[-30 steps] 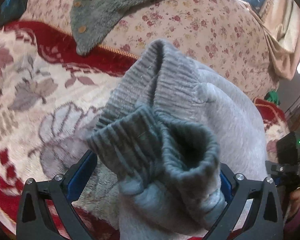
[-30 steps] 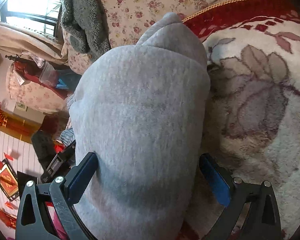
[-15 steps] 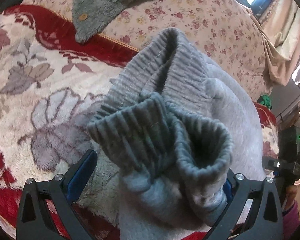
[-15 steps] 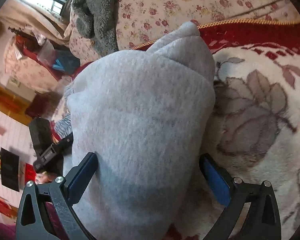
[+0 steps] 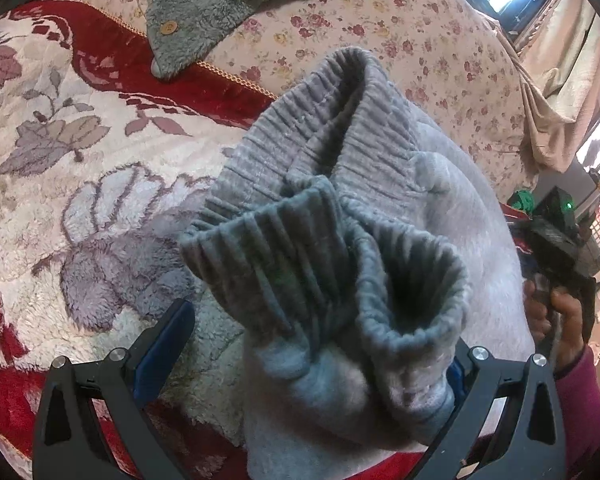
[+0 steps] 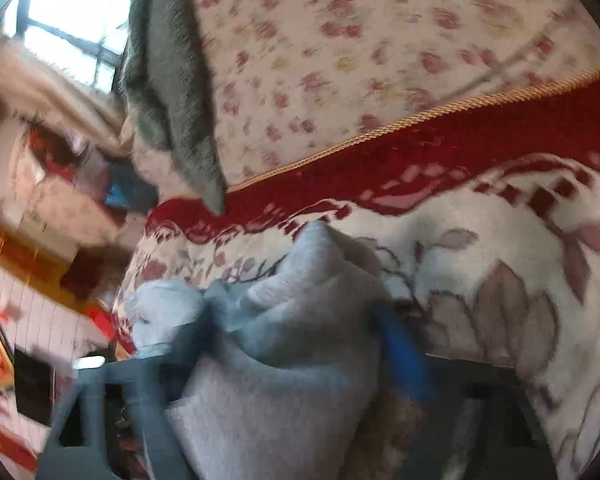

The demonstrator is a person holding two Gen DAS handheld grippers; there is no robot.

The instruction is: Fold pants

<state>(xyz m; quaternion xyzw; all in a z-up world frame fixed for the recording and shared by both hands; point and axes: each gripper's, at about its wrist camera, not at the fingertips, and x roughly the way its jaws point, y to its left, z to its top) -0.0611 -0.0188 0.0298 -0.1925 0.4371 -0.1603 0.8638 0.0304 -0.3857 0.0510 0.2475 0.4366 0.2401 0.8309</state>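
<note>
The grey pants [image 5: 440, 208] lie bunched on a red and cream floral blanket [image 5: 100, 200], ribbed waistband and cuffs facing the left wrist camera. My left gripper [image 5: 312, 348] is open. The bundle sits between its jaws, the left blue pad [image 5: 168, 332] clear of the cloth and the right pad hidden behind it. In the blurred right wrist view my right gripper [image 6: 290, 344] is closing. The pants [image 6: 284, 400] are gathered into ridges between its fingers, and its blue pad [image 6: 400, 352] touches the cloth. A hand [image 5: 560, 312] holds that gripper at the left view's right edge.
A grey fleece garment with buttons [image 5: 204, 20] hangs over the floral sofa back [image 5: 420, 40] behind the blanket. It also shows as the fleece [image 6: 172, 100] in the right view. Beige curtains [image 5: 552, 80] and a window are at the far right.
The right gripper's jaws have come in around the pants and the cloth is now bunched between them. Its view has swung and tilted, with more blanket showing. The left gripper has hardly moved.
</note>
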